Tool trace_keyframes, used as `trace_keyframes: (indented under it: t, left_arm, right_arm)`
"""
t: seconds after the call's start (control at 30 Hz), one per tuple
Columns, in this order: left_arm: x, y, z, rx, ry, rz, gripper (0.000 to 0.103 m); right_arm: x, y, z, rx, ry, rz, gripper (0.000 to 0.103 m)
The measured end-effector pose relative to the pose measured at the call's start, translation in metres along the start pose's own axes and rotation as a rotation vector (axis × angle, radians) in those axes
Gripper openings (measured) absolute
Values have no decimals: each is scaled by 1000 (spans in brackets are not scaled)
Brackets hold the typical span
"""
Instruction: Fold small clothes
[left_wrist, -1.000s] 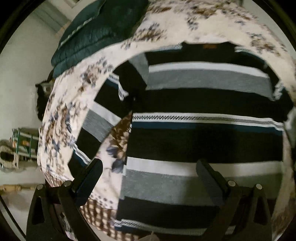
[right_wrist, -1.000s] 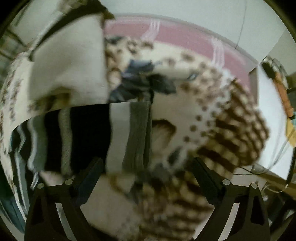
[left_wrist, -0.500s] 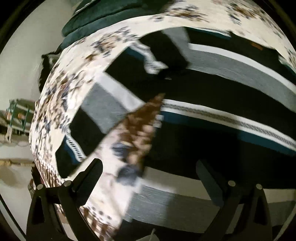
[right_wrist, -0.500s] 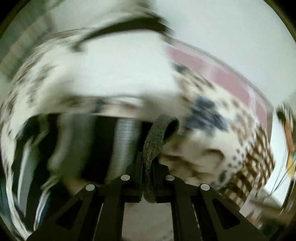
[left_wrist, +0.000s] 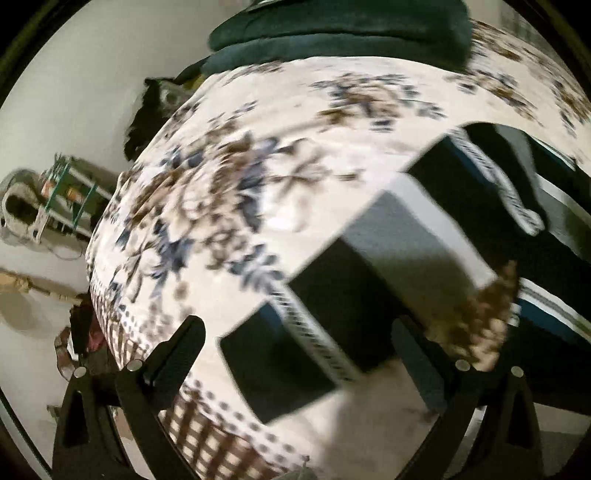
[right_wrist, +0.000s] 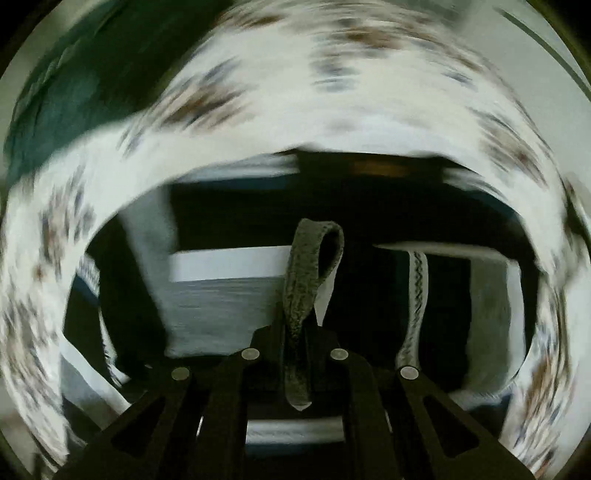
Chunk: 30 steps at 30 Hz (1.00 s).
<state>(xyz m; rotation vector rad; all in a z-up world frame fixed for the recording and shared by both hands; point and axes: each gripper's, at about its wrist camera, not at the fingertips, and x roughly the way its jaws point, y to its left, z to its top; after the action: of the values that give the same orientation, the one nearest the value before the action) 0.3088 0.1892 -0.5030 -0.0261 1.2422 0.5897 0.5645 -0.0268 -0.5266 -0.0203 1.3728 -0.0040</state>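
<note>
Floral bedspread (left_wrist: 229, 192) beneath everything. Striped sweater (left_wrist: 399, 240) spread flat, sleeve reaching from 3 toward 6 o'clock. Left claw (left_wrist: 295, 354) spread wide, empty, above sleeve. Right claw (right_wrist: 295, 332) pinching sweater's grey hem fold (right_wrist: 310, 273) at centre.

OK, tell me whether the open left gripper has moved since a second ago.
Yes. The left gripper has swung left: against the floral bedspread, the black-and-grey striped knitted sweater now sits further right in its view.
</note>
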Motion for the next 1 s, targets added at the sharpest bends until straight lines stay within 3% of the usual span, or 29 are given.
trace_keyframes:
  t: [0.07, 0.13, 0.23, 0.3, 0.4, 0.47, 0.67, 0.73, 0.83, 0.87, 0.9, 0.93, 0.97, 1.0]
  left_arm:
    - [10, 17, 0, -23, 12, 2, 103]
    - [18, 30, -1, -39, 27, -1, 103]
    - [29, 47, -4, -58, 44, -3, 103]
    - [35, 61, -7, -82, 63, -20, 103]
    - [36, 87, -13, -135, 98, -80, 103]
    - [36, 109, -21, -182, 124, -126, 103]
    - [54, 153, -64, -321, 228, -255, 103]
    - [77, 152, -76, -393, 307, -364, 101]
    - [103, 143, -79, -539, 365, -559, 94]
    - [110, 136, -76, -575, 370, -619, 90]
    - [117, 127, -70, -597, 374, -656, 75]
    - [121, 117, -63, -600, 366, -671, 46]
    - [123, 111, -57, -590, 365, -662, 30]
    - [124, 104, -48, -570, 364, -651, 6]
  right_arm:
    - [20, 60, 9, -103, 20, -58, 8]
    - [36, 95, 12, -150, 25, -76, 7]
    - [48, 114, 7, -170, 40, -99, 8]
    - [56, 109, 6, -142, 88, -58, 12]
    - [52, 77, 7, -51, 148, 120, 38]
    - [33, 51, -2, 17, 119, 168, 58]
    - [-3, -14, -68, 131, 135, 180, 64]
    - [-6, -25, -98, 160, 160, 173, 64]
    - [1, -36, -137, 201, 201, 172, 64]
    - [6, -36, -146, 204, 211, 158, 64]
    - [8, -39, -153, 205, 216, 144, 64]
    - [11, -42, -158, 206, 219, 131, 64]
    - [14, -44, -163, 207, 224, 115, 64]
    - [18, -46, -168, 212, 232, 105, 64]
